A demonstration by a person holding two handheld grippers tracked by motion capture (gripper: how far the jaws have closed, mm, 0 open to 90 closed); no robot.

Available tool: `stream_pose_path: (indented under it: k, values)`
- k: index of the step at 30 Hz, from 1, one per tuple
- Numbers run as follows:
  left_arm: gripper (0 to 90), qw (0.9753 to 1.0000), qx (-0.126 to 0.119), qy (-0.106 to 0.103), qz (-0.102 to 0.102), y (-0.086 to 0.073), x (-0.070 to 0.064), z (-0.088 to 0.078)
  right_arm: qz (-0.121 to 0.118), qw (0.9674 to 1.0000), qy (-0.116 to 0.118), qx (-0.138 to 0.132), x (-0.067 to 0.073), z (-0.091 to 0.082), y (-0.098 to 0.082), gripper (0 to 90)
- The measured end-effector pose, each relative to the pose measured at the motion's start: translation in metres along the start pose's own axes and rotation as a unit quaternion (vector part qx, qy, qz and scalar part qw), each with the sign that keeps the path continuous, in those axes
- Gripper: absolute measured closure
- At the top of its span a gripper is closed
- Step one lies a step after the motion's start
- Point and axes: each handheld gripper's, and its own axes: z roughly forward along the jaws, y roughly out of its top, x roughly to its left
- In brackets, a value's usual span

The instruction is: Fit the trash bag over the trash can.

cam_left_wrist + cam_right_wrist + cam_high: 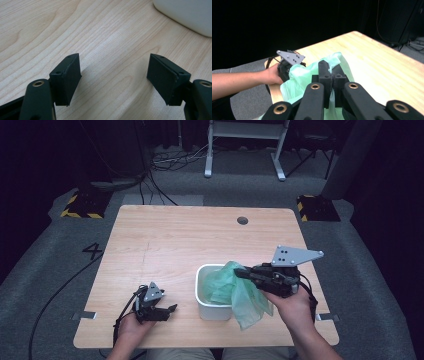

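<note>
1. Presently, right tongs [239, 272]: jaws pressed together, pinching a green plastic bag [240, 295]; seen again in the right gripper view [332, 80].
2. Green plastic bag: thin, crumpled, partly inside a white bin [210, 310], partly draped over its right rim.
3. White bin: upright on the wooden table [165, 240], near its front edge.
4. Left tongs [113, 77]: jaws spread, nothing between them, resting low on the table left of the bin [172, 309].

A light wooden table [165, 240] with rounded corners carries a white bin [206, 306] near its front edge; a dark round hole [242, 220] sits by the far edge.
</note>
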Motion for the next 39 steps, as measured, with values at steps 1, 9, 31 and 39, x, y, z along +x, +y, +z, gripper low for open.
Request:
stream_pose_path:
  k: [1, 9, 31, 39]
  values:
    - [27.0, 1.0000, 0.000, 0.000, 0.000, 0.000, 0.000, 0.000, 0.002, 1.0000, 0.001, 0.004, -0.001, 0.003, -0.002, 89.4]
    - [27.0, 1.0000, 0.000, -0.001, -0.002, 0.000, 0.000, 0.000, 0.009, 0.9993, 0.004, 0.037, -0.007, 0.025, -0.014, 89.3]
    - [27.0, 1.0000, 0.000, -0.001, -0.001, 0.000, 0.000, 0.000, -0.018, 0.9965, -0.061, 0.054, -0.006, 0.028, -0.032, 41.9]
    - [27.6, 0.9999, 0.006, 0.006, -0.006, 0.002, -0.001, 0.000, -0.018, 0.9951, -0.092, 0.029, -0.007, -0.010, -0.037, 41.4]
